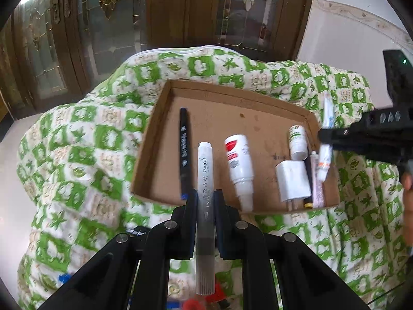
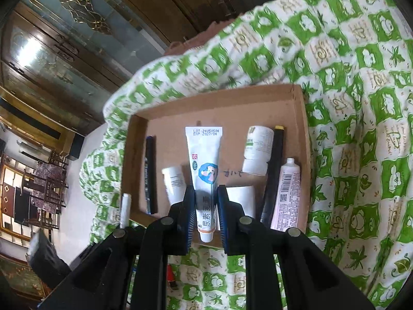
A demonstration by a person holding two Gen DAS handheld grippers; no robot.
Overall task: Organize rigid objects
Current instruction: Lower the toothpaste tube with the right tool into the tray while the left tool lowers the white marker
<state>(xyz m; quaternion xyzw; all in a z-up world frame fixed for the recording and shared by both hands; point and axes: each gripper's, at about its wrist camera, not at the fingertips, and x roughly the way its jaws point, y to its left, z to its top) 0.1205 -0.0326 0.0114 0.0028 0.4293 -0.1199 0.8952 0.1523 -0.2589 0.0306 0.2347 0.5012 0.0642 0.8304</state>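
My left gripper [image 1: 205,199] clamps one white marker [image 1: 205,180] over the near edge of the cardboard tray [image 1: 165,118], and my right gripper [image 2: 206,199] pinches one white ointment tube [image 2: 205,165] above it. Inside the tray lie one black pen [image 1: 184,152], one red-labelled spray bottle [image 1: 238,166], one small white bottle [image 1: 298,142], one white charger plug [image 1: 293,180] and one pink tube [image 2: 286,193]. The tray sits on a green-and-white quilt [image 1: 77,155].

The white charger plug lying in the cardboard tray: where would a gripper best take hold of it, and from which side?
Probably across the charger plug's blocky white body, coming from above. Its flat sides suit two fingers; the thin prongs at its near end do not. A black pen lies right beside one side, so that finger has little room.
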